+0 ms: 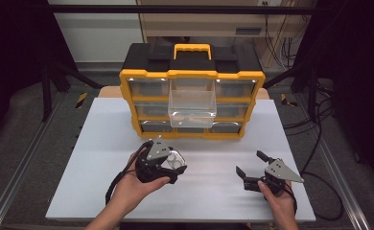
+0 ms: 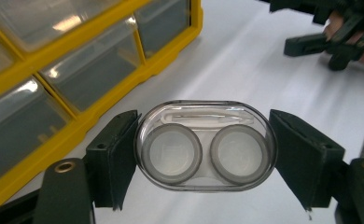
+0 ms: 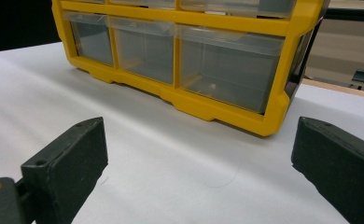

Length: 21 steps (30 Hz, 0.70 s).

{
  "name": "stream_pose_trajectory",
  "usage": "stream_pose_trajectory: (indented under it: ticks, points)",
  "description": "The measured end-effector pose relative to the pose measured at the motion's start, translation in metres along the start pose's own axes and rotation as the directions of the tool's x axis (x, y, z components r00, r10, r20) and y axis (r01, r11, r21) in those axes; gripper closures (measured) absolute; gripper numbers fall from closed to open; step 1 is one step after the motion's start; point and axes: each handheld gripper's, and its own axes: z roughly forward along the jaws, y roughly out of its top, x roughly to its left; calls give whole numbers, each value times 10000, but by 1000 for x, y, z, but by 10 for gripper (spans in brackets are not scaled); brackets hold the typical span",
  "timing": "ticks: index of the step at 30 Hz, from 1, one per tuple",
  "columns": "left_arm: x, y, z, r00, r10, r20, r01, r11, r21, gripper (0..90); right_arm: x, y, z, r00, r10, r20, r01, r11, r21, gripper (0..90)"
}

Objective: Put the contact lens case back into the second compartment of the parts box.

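My left gripper (image 1: 175, 166) is shut on a clear oval contact lens case (image 2: 206, 144) with two round grey-rimmed wells; its pads press on the case's two ends and it hangs above the white table. In the high view the case (image 1: 176, 159) sits left of centre, in front of a yellow and black drawer cabinet (image 1: 192, 75). The cabinet's middle top clear drawer (image 1: 192, 108) is pulled out toward me. My right gripper (image 1: 250, 164) rests low at the right on the table, its jaws wide open with nothing between them.
The white tabletop (image 1: 103, 143) has free room on both sides of the cabinet. The cabinet's lower clear drawers (image 3: 227, 70) are closed. My right gripper (image 2: 332, 44) also appears far off in the left gripper view. Cables lie on the floor at the right.
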Motion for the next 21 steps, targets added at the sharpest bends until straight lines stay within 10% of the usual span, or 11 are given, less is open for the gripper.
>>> stream_pose_trajectory:
  ticks: [21]
  points:
    - [-21,43,-42,9998,140,-117,-144,9994,-300,264,0,0,4,10000,3,67,-4,9999,105,35]
